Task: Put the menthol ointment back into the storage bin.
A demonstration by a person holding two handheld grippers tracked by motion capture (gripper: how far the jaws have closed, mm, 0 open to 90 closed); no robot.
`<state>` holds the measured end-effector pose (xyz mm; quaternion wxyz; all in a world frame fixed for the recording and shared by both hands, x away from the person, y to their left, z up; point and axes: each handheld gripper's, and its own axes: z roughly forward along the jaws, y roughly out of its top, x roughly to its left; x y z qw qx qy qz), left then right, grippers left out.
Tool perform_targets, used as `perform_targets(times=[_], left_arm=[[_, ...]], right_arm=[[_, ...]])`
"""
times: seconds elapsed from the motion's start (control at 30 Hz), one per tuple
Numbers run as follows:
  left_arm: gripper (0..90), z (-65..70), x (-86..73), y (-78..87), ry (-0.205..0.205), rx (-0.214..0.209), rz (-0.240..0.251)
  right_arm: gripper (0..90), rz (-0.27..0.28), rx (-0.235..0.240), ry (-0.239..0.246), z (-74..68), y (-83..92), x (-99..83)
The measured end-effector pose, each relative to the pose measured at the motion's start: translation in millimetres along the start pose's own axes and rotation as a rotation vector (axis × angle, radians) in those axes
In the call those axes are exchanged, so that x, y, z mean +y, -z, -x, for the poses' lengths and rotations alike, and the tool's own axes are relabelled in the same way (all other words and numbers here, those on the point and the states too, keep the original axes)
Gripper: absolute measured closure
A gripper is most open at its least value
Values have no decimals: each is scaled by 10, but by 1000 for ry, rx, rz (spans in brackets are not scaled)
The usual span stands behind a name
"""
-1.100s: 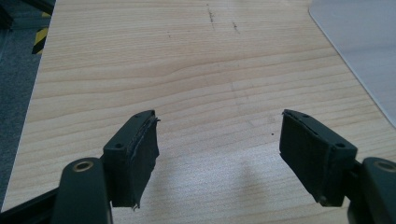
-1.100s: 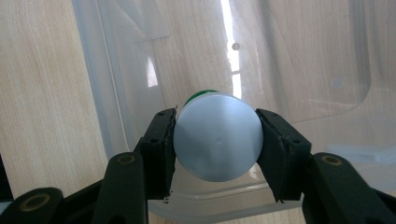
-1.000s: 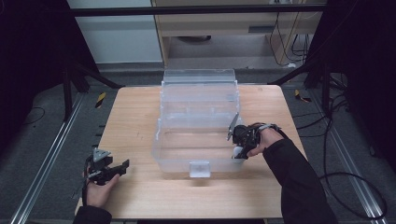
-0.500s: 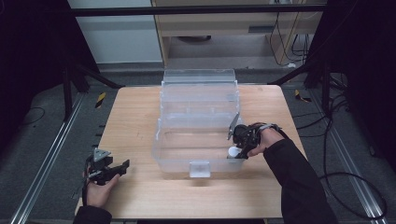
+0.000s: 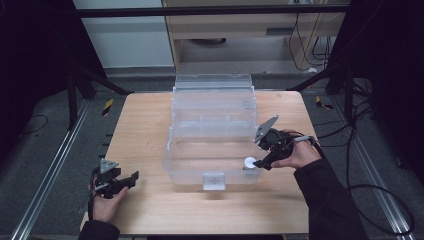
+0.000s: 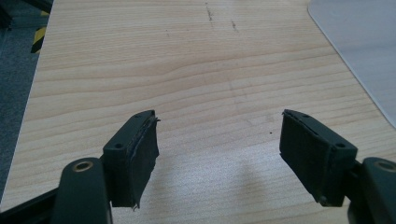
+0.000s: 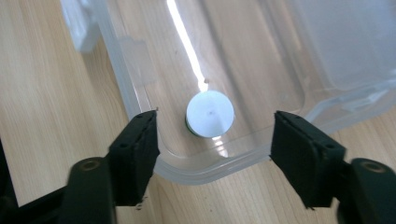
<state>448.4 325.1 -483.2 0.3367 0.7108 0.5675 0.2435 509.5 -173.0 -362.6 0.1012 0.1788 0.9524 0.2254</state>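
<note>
Your right gripper (image 5: 261,161) hangs at the near right corner of the clear plastic bin (image 5: 212,127), which sits in the middle of the tabletop (image 5: 140,120) with its lid standing up along the far side. Its jaws are spread wide and hold nothing. In the right gripper view, that gripper (image 7: 212,140) looks straight down over the bin's rounded corner rim (image 7: 201,172), one jaw out over the bare wood, the other above the bin's inside. Between the jaws, down on the bin floor, sits a small white round object (image 7: 209,113) with a sliver of green showing at its lower edge; it is close to the corner wall, and neither jaw touches it. From the high view the same white disc (image 5: 249,162) shows just inside the bin's near right corner, right beside your gripper tips. Your right hand (image 5: 295,152) grips the tool from the right edge side, cable trailing off behind. Over at the near left corner of the tabletop, your left gripper (image 5: 131,178) rests low in your left hand (image 5: 106,202), well apart from the bin. In the left gripper view its jaws (image 6: 217,149) are also wide apart, nothing between them but plain wood grain, with a pale edge of the bin (image 6: 364,42) at the upper right.
</note>
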Motion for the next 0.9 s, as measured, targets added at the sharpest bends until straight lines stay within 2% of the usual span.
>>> perform_targets(times=[0.03, 0.13, 0.27, 0.43, 0.57, 0.73, 0.83, 0.9], left_arm=[[275, 1, 0, 1, 0, 0, 0], [274, 4, -1, -1, 3, -1, -1], [275, 5, -2, 1, 4, 0, -2], [277, 17, -1, 12, -2, 0, 4], [311, 19, -2, 7, -6, -8, 3], [341, 10, 0, 9, -2, -16, 4], [358, 15, 3, 20, -7, -17, 4], [375, 16, 5, 19, -9, -21, 4]], right_arm=[[302, 27, -14, -7, -13, 40, -33], [289, 113, -66, -69, -56, 147, -167], [280, 184, -127, -119, -118, 195, -374], [245, 273, -214, -274, -162, 151, -695], [240, 293, -228, -340, -193, 27, -936], [223, 363, -249, -441, -203, -125, -1194], [218, 368, -279, -481, -209, -191, -1314], [213, 369, -276, -502, -223, -235, -1383]])
